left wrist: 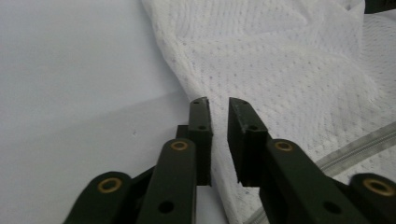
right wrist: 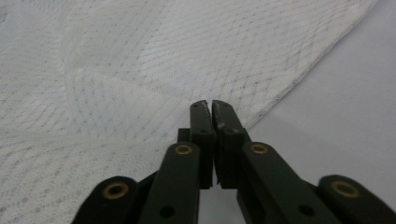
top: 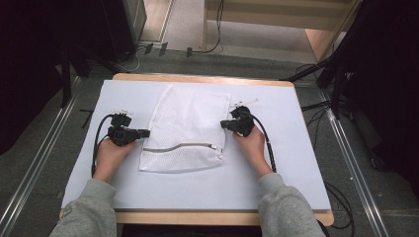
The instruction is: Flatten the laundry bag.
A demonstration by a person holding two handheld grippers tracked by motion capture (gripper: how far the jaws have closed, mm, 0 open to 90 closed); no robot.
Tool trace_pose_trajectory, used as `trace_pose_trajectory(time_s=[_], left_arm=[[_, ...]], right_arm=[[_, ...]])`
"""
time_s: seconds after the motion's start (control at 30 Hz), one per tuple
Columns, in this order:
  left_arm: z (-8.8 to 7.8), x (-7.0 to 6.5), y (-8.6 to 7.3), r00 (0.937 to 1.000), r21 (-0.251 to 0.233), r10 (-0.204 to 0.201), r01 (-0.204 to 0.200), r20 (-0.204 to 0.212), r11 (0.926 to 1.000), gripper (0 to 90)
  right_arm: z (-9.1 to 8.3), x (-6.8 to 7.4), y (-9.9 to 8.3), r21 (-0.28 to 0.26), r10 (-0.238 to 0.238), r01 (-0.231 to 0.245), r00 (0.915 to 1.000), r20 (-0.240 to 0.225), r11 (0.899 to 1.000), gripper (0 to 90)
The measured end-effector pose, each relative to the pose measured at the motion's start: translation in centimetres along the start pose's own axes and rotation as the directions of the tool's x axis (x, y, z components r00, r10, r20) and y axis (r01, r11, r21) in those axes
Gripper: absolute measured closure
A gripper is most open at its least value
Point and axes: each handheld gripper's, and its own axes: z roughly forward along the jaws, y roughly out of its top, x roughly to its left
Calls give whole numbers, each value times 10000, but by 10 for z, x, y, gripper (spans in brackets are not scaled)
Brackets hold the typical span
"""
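Note:
A white mesh laundry bag [top: 185, 128] lies flat on the white-covered table [top: 286, 168], its grey zipper [top: 180, 147] running near the front edge. My left gripper [top: 146, 133] rests at the bag's left edge. In the left gripper view its jaws [left wrist: 218, 102] stand a small gap apart at the hem of the mesh [left wrist: 280, 56], with nothing pinched between them. My right gripper [top: 225, 123] sits at the bag's right edge. In the right gripper view its tips [right wrist: 210, 103] are parted by only a thin slit, just over the border of the mesh [right wrist: 140, 70].
A small white strip [top: 245, 102] lies on the cover behind the right gripper. The zipper [left wrist: 355, 144] passes to the right of the left jaws. Cables and metal floor rails [top: 346, 148] flank the table. A wooden frame [top: 316, 29] stands beyond it.

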Motion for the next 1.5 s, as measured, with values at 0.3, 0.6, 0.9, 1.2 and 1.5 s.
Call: trace_pose_trajectory(time_s=[0.3,0.6,0.9,1.2,1.5], left_arm=[[-21,-15,1,9986,-420,409,-395,332,9983,640],[-34,-39,1,9935,-546,1012,-984,516,9937,621],[-31,-55,1,9885,-563,1370,-1335,641,9895,581],[-22,-51,7,9891,-441,1351,-1326,594,9902,565],[-3,-37,23,9933,-164,1025,-1018,524,9947,707]], right_arm=[[-32,15,3,-502,-474,474,9989,20,9976,706],[-66,32,-13,-872,-824,810,9965,-125,9929,721],[-85,52,-47,-754,-939,896,9941,-548,9931,745],[-86,71,-69,-301,-1009,986,9908,-901,9947,695],[-82,80,-76,-131,-1097,1089,9881,-1075,9940,605]])
